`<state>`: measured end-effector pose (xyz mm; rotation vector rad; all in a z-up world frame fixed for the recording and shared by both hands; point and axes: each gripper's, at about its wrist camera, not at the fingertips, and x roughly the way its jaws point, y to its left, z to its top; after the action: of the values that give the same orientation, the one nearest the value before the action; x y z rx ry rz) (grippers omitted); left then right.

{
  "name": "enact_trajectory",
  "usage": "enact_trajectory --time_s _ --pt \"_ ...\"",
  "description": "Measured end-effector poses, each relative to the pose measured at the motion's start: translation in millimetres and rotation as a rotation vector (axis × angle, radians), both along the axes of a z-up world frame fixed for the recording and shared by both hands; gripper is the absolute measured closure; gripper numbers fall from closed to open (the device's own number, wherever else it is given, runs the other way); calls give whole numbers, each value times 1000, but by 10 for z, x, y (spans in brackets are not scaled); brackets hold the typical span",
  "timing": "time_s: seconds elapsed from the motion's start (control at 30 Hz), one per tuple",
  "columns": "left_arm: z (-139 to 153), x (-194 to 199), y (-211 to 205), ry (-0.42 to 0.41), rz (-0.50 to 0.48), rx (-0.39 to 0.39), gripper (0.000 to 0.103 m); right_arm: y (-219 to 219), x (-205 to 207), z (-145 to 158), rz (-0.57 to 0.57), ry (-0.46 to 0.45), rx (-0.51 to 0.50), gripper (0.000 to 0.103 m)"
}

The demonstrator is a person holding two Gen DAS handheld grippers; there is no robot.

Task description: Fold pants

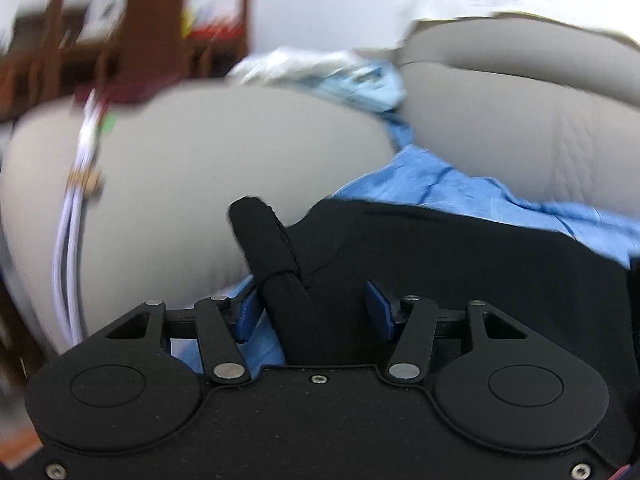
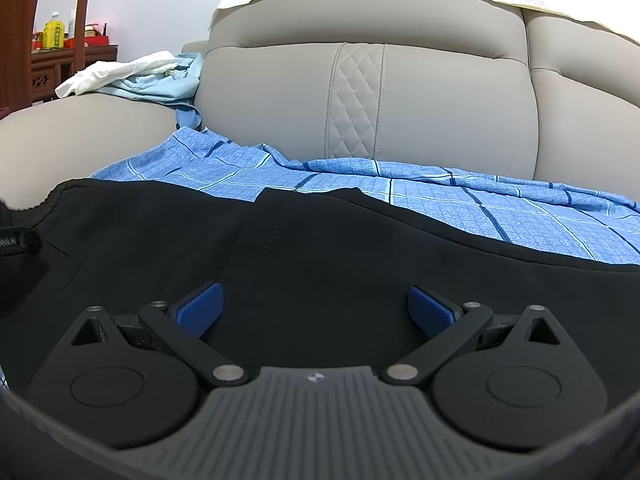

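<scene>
We have the black pants (image 2: 320,248) lying spread on the blue checked sheet (image 2: 500,204) that covers the seat of the grey sofa (image 2: 360,92), and both tools sit low over the dark cloth. We judge the step in hand to be taking hold of the fabric for a fold, the left side at a bunched, rolled-up part and the right side on the flat body of the garment.

To do this well, we would want each tool to bite a real edge or a pinched-up ridge of cloth, not the sheet under it, since the sheet lies just beneath and could come up with the pants. We would also want both sides to lift together and keep the fabric taut between them, so the fold lands straight instead of sagging in the middle.

The left tool (image 1: 316,312) stands partly open, its blue pads (image 1: 378,308) apart, and a rolled strip of the black pants (image 1: 280,264) rises between them; the near part of that strip seems to lie against the left pad, but the view is blurred and we cannot say it is pinched. The right tool (image 2: 316,308) is wide open, its textured blue pads (image 2: 202,306) well apart, with the flat black cloth lying below the gap and nothing held. Light blue and white clothes (image 2: 132,70) lie heaped on the sofa arm, well apart from the work.
</scene>
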<state>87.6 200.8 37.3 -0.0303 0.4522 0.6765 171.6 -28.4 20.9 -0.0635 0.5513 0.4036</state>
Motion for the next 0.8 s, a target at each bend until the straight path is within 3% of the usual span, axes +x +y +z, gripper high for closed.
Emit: enact_trajectory --time_s 0.1,0.23,0.33,0.43,0.6,0.67,0.73,0.8 --pt "25 5 -109 -8 -52 25 47 3 -1 0 0 0 0 0" --pt "37 -31 -47 -41 -32 -46 33 3 -4 -2 0 0 0 0" --pt "9 -56 137 -46 26 -165 30 2 4 0 -2 -1 0 0" --pt "-78 -84 450 -64 94 -361 30 2 18 5 -4 -1 0 0" --pt "-109 -215 711 -209 95 -532 27 5 7 2 -5 -1 1 0" --pt "-128 -189 782 -227 79 -551 20 9 19 5 -7 -1 0 0" --pt "-142 -140 789 -218 65 -534 19 12 31 9 -8 0 1 0" --pt "-144 -73 750 -195 85 -494 31 10 47 12 -9 5 3 0"
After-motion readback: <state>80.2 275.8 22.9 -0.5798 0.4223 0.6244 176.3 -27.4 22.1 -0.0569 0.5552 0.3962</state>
